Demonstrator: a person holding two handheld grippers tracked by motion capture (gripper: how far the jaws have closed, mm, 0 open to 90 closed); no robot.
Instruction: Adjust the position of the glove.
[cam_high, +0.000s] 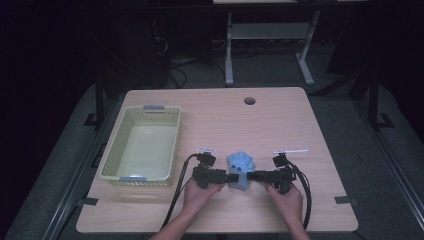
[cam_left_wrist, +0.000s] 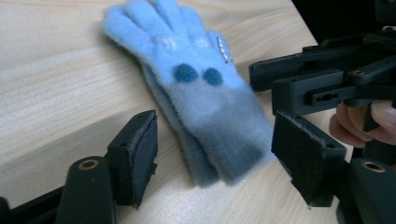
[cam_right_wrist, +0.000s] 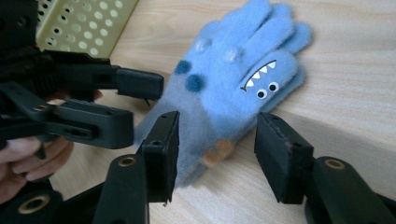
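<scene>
A light blue fuzzy glove (cam_high: 240, 167) with a toothy monster face lies flat near the table's front edge, fingers pointing away from the person. My left gripper (cam_high: 231, 178) comes at its cuff from the left, my right gripper (cam_high: 251, 176) from the right. In the left gripper view the grey-blue cuff of the glove (cam_left_wrist: 196, 88) lies between the open jaws of the left gripper (cam_left_wrist: 217, 140), the pads clear of it; the right gripper (cam_left_wrist: 266, 84) is just beyond. In the right gripper view the right gripper (cam_right_wrist: 217, 135) straddles the glove (cam_right_wrist: 233, 79) at the cuff, open.
A pale yellow perforated basket (cam_high: 172, 145) stands empty on the left of the wooden table (cam_high: 280, 120); its wall (cam_right_wrist: 79, 23) is in the right gripper view too. A cable hole (cam_high: 249, 100) sits near the table's far edge. Bare tabletop lies to the right and beyond the glove.
</scene>
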